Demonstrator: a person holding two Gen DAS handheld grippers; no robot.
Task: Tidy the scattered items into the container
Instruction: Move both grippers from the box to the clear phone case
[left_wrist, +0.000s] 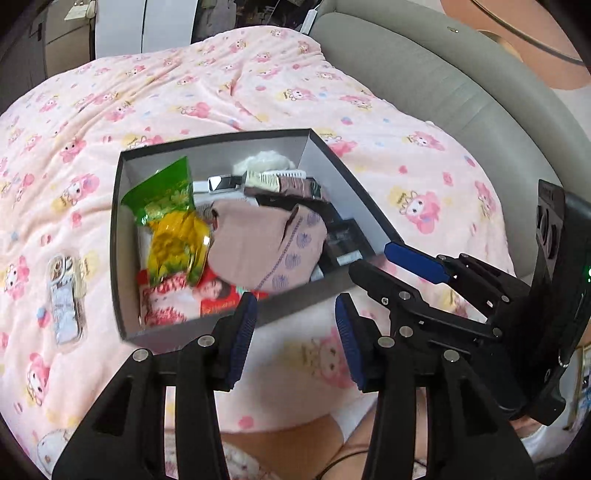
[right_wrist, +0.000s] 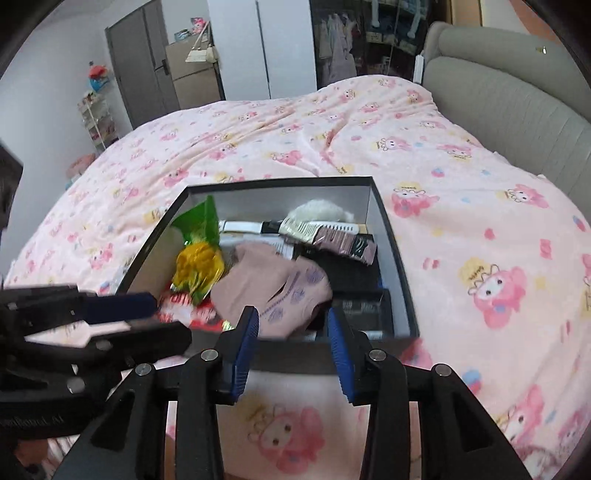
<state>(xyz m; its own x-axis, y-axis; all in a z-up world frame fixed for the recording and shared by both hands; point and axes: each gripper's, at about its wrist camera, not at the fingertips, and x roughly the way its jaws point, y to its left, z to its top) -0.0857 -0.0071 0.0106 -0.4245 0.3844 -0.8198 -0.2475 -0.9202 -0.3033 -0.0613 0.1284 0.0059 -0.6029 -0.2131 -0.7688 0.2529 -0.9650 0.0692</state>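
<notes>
A dark open box (left_wrist: 117, 258) (right_wrist: 400, 280) sits on the pink bed cover. It holds a pink sock (left_wrist: 258, 243) (right_wrist: 273, 295), a green-yellow snack bag (left_wrist: 173, 229) (right_wrist: 199, 254), a red packet (left_wrist: 173, 299), a comb (right_wrist: 321, 227) and dark items. A phone in a clear case (left_wrist: 66, 299) lies on the cover left of the box. My left gripper (left_wrist: 295, 328) is open and empty at the box's near wall. My right gripper (right_wrist: 291, 336) is open and empty over the near wall; it also shows in the left wrist view (left_wrist: 384, 258).
A grey padded headboard (left_wrist: 424, 74) (right_wrist: 517, 96) runs along the right. Wardrobes, a door and a shelf rack (right_wrist: 96, 114) stand beyond the bed's far end. The pink cover (right_wrist: 295, 140) spreads all around the box.
</notes>
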